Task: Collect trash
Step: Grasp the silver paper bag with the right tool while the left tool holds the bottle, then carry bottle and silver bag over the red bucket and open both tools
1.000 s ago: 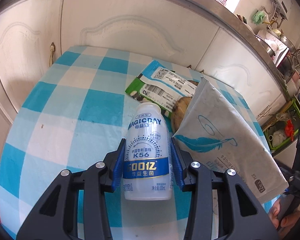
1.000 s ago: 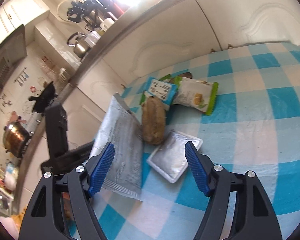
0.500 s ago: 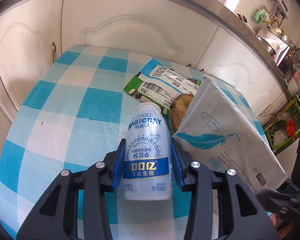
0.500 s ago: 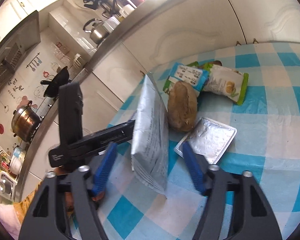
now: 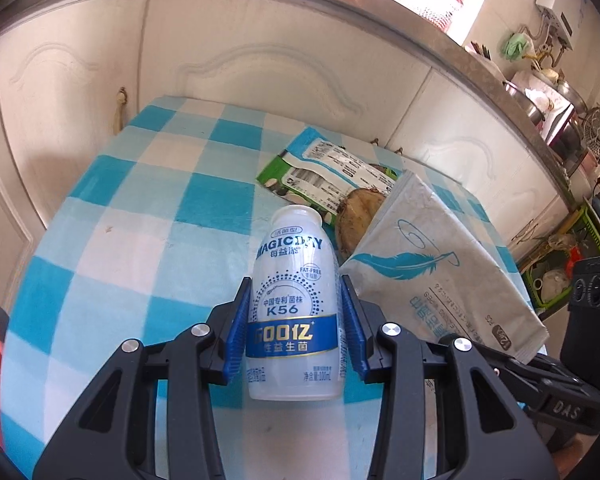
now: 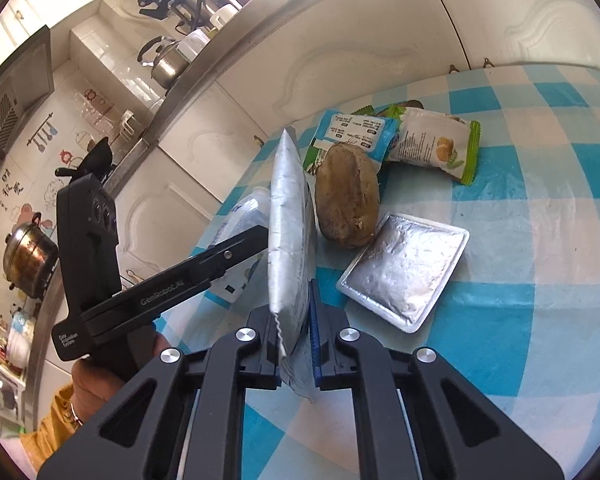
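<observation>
The right tool [image 6: 294, 344] has just closed on the bottom edge of the silver pouch [image 6: 290, 220], which stands up tall, pointing away. The left tool [image 5: 296, 328] hugs the white drink bottle [image 5: 294, 304] just beside it. Ahead on the table [image 6: 540, 280] lie a potato [image 6: 348, 200], a foil tray [image 6: 406, 270] and snack wrappers [image 6: 436, 146].

Lying on the checked tablecloth [image 6: 540, 264]: one white drink bottle [image 5: 294, 316], one grey feather-printed pouch [image 5: 428, 264], one brown potato [image 6: 346, 200], one flat foil packet [image 6: 406, 270]. Also showing two printed snack wrappers: one blue and white [image 6: 350, 130], one green-edged [image 6: 436, 146]. Working over them: two grippers, one left [image 5: 294, 344] and one right [image 6: 294, 344].
</observation>
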A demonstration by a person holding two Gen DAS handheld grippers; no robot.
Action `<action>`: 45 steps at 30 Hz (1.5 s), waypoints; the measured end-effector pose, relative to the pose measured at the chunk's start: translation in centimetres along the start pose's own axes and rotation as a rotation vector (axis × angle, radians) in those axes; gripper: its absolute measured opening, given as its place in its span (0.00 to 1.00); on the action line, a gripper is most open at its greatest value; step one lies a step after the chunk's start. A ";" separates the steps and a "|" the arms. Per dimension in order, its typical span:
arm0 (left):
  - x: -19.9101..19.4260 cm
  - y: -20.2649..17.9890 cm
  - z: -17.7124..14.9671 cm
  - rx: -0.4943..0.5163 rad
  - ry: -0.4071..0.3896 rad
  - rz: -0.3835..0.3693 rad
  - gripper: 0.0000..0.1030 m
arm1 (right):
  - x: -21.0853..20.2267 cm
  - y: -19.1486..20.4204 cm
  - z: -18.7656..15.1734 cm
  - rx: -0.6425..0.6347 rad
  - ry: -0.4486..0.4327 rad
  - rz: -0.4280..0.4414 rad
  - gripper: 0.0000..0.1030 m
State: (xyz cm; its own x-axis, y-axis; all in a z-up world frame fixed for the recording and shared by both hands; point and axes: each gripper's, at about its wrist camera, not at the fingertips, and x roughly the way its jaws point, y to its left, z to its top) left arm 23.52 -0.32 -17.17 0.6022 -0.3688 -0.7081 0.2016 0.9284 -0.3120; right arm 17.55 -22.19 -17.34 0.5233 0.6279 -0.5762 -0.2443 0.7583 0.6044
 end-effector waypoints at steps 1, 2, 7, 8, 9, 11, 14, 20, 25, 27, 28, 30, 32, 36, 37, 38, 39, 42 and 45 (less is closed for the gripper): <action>-0.5 0.3 -0.2 -0.007 -0.006 -0.001 0.42 | 0.0 0.0 -0.1 0.016 0.003 0.018 0.10; -1.0 0.5 -0.4 -0.012 -0.012 0.000 0.42 | 0.0 0.0 0.0 0.027 0.005 0.034 0.10; -4.3 2.6 -1.7 -0.050 -0.040 0.017 0.42 | -0.2 1.5 -0.4 0.044 0.015 0.093 0.10; -5.0 3.0 -1.9 -0.057 -0.047 0.021 0.42 | -0.1 1.9 -0.5 0.048 0.020 0.110 0.10; -5.9 3.6 -2.3 -0.067 -0.057 0.025 0.42 | -0.1 2.3 -0.5 0.050 0.024 0.122 0.10; -7.6 4.8 -2.9 -0.083 -0.078 0.043 0.42 | 0.1 3.2 -0.7 0.051 0.035 0.143 0.10; -10.4 6.7 -3.9 -0.106 -0.110 0.076 0.42 | 0.7 4.8 -1.1 0.042 0.059 0.168 0.10; -15.6 11.1 -6.4 -0.150 -0.148 0.179 0.42 | 2.2 9.5 -2.0 -0.030 0.118 0.191 0.10; -18.9 16.1 -9.1 -0.240 -0.151 0.263 0.42 | 4.3 13.6 -3.1 -0.095 0.186 0.208 0.10; -19.8 18.2 -10.1 -0.282 -0.150 0.288 0.42 | 5.5 15.3 -3.5 -0.115 0.223 0.223 0.10; -20.3 19.3 -10.7 -0.304 -0.149 0.301 0.42 | 6.1 16.1 -3.7 -0.126 0.242 0.231 0.10; -21.1 21.1 -11.7 -0.343 -0.150 0.321 0.42 | 7.5 18.1 -4.1 -0.156 0.282 0.240 0.10; -21.6 22.5 -12.4 -0.372 -0.149 0.334 0.42 | 9.0 20.0 -4.5 -0.172 0.329 0.261 0.10; -21.7 24.8 -13.5 -0.424 -0.134 0.346 0.42 | 12.4 23.9 -5.3 -0.227 0.416 0.267 0.10; -21.6 25.3 -13.8 -0.432 -0.132 0.348 0.42 | 13.1 24.5 -5.5 -0.236 0.433 0.266 0.10; -21.6 25.8 -14.1 -0.439 -0.127 0.350 0.42 | 13.9 25.2 -5.6 -0.246 0.451 0.264 0.10; -21.4 26.0 -14.2 -0.445 -0.122 0.351 0.42 | 14.6 25.8 -5.7 -0.259 0.463 0.254 0.10; -20.6 27.1 -14.7 -0.461 -0.108 0.355 0.42 | 16.6 26.9 -6.1 -0.272 0.495 0.229 0.13; -19.7 27.7 -14.8 -0.473 -0.080 0.360 0.57 | 18.2 27.3 -6.6 -0.281 0.505 0.177 0.32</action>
State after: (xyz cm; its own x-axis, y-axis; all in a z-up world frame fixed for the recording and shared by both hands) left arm 5.82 31.94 -21.26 0.6286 -0.0132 -0.7776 -0.3806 0.8667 -0.3225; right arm 15.04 11.05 -14.96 0.0192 0.7021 -0.7118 -0.5345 0.6089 0.5861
